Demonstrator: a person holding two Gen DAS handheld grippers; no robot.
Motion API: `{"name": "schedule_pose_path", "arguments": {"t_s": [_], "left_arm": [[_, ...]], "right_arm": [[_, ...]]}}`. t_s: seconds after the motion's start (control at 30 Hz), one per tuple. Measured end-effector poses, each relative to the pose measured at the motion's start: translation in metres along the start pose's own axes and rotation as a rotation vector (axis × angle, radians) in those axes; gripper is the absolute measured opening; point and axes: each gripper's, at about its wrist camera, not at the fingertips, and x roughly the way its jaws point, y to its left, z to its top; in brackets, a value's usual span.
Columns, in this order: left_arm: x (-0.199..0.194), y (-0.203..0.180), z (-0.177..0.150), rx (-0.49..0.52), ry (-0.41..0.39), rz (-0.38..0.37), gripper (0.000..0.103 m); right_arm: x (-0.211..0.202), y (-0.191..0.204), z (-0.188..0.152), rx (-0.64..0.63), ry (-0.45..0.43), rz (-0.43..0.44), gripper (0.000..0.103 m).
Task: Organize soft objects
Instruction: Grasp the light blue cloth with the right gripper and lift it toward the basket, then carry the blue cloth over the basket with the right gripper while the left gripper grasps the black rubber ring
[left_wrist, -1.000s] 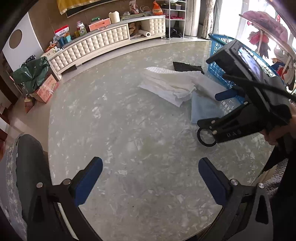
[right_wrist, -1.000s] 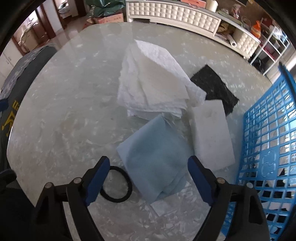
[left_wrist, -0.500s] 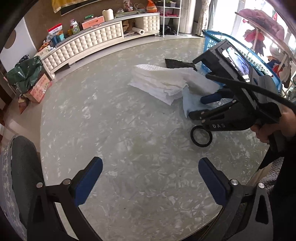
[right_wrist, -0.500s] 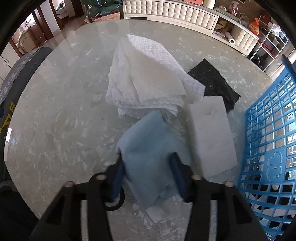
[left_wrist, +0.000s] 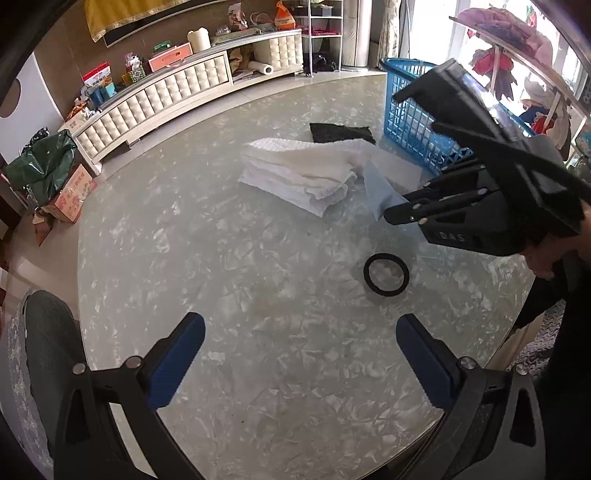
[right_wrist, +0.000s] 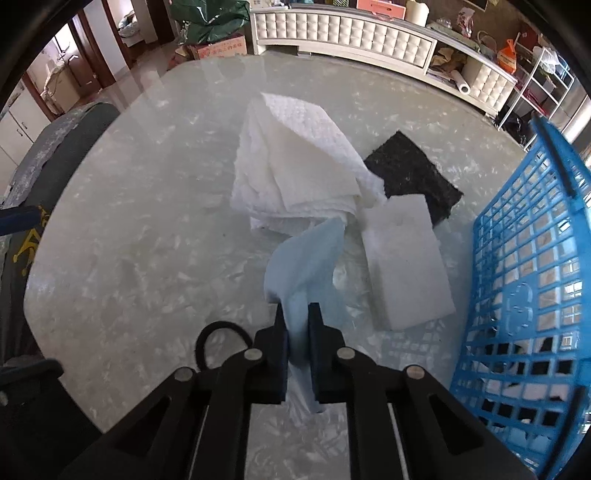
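- The left gripper (left_wrist: 300, 354) hangs over bare marbled table (left_wrist: 207, 266), its blue pads (left_wrist: 176, 357) spread wide with nothing between them.
- A black rubber ring (left_wrist: 386, 274) lies flat on the table, ahead and to the right of that gripper, well apart from its pads.
- The stack of white quilted cloths (right_wrist: 295, 173) sits mid-table, folded, with its near edge just beside the raised tip of the light blue cloth (right_wrist: 304, 258).
- The right gripper (right_wrist: 297, 332) has just been closing, and its jaws now pinch the light blue cloth; the cloth stands up between the pads and curls forward toward the white stack, with a tail hanging below the pads.
- In the left wrist view the right gripper's black body bears pale letters that read roughly "DAS"; the rest is too small to make out.
- A white foam block (right_wrist: 404, 258) lies flat to the right of the blue cloth, near but not touching it.
- A black scouring pad (right_wrist: 413, 173) lies behind the block, its near corner tucked under the block's far end.
- The blue plastic basket (right_wrist: 532, 258) stands at the table's right edge, with white and dark items seen through its lattice.
- Across the room a cardboard box carries red printing, unreadable.
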Motion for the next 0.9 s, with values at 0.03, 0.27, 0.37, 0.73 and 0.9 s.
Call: {"name": "schedule_pose_path", "arguments": {"t_s": [0.03,0.27,0.37,0.73,0.9], "left_arm": [[-0.001,-0.001,0.001,0.005,-0.003,0.001,0.103],[-0.007,-0.014,0.004,0.048,-0.031,-0.017,0.103],[-0.011,-0.016,0.006,0.049,-0.051,-0.036,0.103],[-0.009,-0.031,0.019,0.085,-0.060,-0.026,0.103],[-0.003,-0.041,0.030,0.107,-0.054,-0.028,0.103]], "right_arm": [[-0.005,0.001,-0.001,0.000,-0.004,0.006,0.009],[-0.053,-0.001,-0.007,-0.005,-0.054,0.034,0.009],[-0.073,-0.001,-0.010,-0.019,-0.079,0.037,0.009],[-0.147,-0.030,-0.013,-0.028,-0.198,0.007,0.009],[-0.164,-0.054,-0.020,-0.012,-0.227,-0.023,0.009]]}}
